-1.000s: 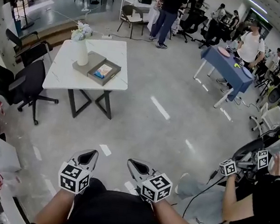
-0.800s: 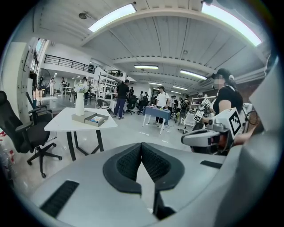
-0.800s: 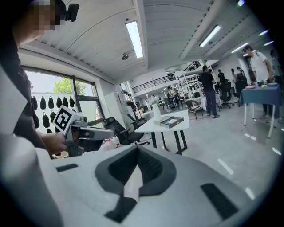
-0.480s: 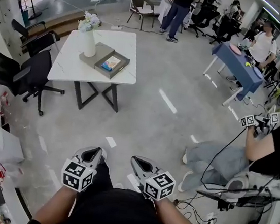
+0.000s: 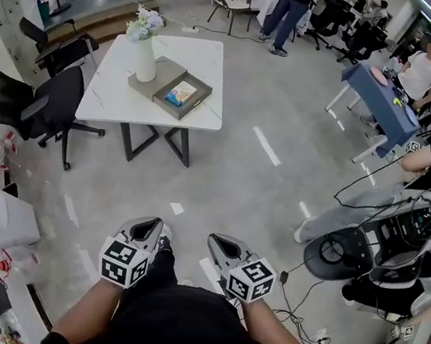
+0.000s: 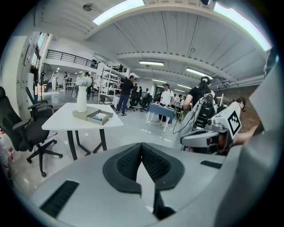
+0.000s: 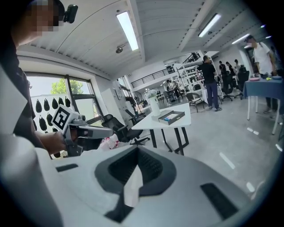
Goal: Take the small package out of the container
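Note:
A dark open container (image 5: pixel 196 94) lies on a white table (image 5: pixel 107 98) far ahead, with the small blue-and-orange package (image 5: pixel 181 92) inside it. The same container (image 6: pixel 98 117) (image 7: pixel 171 116) shows small in both gripper views. My left gripper (image 5: pixel 146 229) and right gripper (image 5: pixel 225 246) are held side by side close to my body, well short of the table. In the left gripper view, the left gripper (image 6: pixel 142 144) has its jaws closed together with nothing between them. The right gripper (image 7: pixel 137 149) is likewise shut and empty.
A white vase of flowers (image 5: pixel 146 54) stands beside the container on a second flat box. Black office chairs (image 5: pixel 40 101) sit left of the table. A blue table (image 5: pixel 382 99), seated people, a wheeled device (image 5: pixel 380 236) and floor cables (image 5: pixel 301 297) are to the right. Grey floor lies between me and the table.
The table and container have drawn a little nearer and shifted right in the head view. The seated person at right has slid back out of frame. Both grippers stay shut, side by side.

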Demonstrator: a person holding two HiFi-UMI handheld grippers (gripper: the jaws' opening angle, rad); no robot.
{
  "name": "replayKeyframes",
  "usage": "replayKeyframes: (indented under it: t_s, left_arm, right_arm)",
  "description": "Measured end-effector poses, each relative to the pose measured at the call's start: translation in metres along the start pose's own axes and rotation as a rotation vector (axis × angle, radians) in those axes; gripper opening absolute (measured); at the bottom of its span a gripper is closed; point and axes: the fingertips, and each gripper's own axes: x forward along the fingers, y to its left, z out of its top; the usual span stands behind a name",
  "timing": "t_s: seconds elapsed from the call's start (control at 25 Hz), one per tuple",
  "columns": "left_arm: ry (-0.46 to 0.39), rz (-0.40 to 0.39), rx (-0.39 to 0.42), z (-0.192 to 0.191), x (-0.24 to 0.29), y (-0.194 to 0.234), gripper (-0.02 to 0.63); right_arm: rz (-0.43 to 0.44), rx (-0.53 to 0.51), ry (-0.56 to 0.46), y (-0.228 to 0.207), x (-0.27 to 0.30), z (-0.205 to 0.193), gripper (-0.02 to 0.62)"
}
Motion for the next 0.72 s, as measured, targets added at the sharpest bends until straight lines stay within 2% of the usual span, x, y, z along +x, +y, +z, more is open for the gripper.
replayKeyframes:
  t_s: [0.28,0.72]
  left_arm:
    - [-0.016,0.017,-0.012,0.048,0.037,0.06,0.003]
    - [-0.049,-0.017,-0.029,0.114,0.082,0.144,0.003]
  right_arm:
    - [-0.002,-0.014,0.013,-0.032,0.054,0.05,0.0]
    - [-0.035,-0.032,0.009,-0.064,0.14,0.12,0.0]
